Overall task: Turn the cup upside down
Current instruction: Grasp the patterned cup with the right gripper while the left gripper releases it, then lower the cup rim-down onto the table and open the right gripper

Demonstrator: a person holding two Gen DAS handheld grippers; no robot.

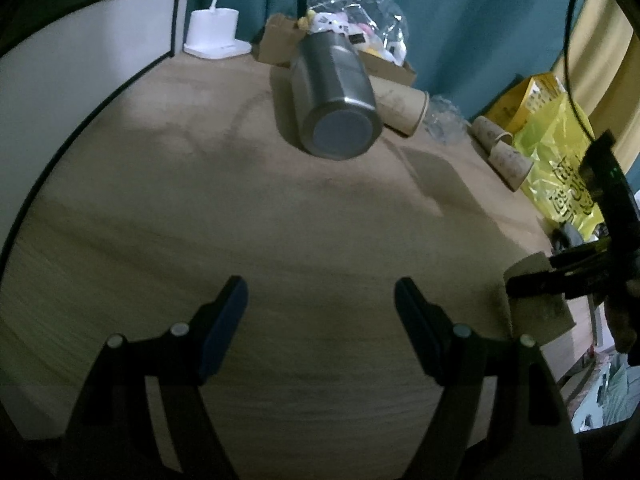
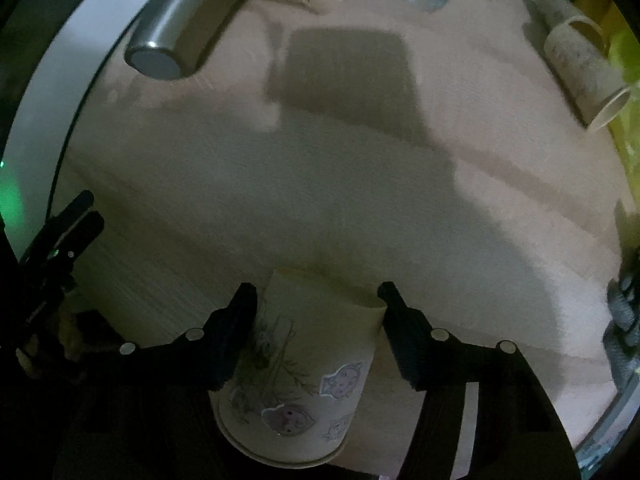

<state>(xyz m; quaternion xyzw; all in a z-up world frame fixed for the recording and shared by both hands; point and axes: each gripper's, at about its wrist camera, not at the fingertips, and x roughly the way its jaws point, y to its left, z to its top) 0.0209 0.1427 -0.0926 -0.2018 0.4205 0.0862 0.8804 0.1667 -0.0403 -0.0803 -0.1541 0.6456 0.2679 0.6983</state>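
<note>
Right gripper (image 2: 316,300) fingers pinch the stickered paper cup (image 2: 304,368) above the surface (image 2: 360,200); left gripper (image 1: 320,300) fingers spread, holding nothing.

dim, soft blur, fisheye-warped edges

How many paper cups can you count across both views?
4: a stickered cup in the right gripper, one lying beside the steel bottle, two lying nested near the yellow bag. More may be hidden.

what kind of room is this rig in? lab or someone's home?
Likely a home, on a cluttered wooden table by a teal curtain. Clues: a cardboard box holding plush toys in plastic, a yellow shopping bag, and a steel bottle lying among paper cups.
</note>
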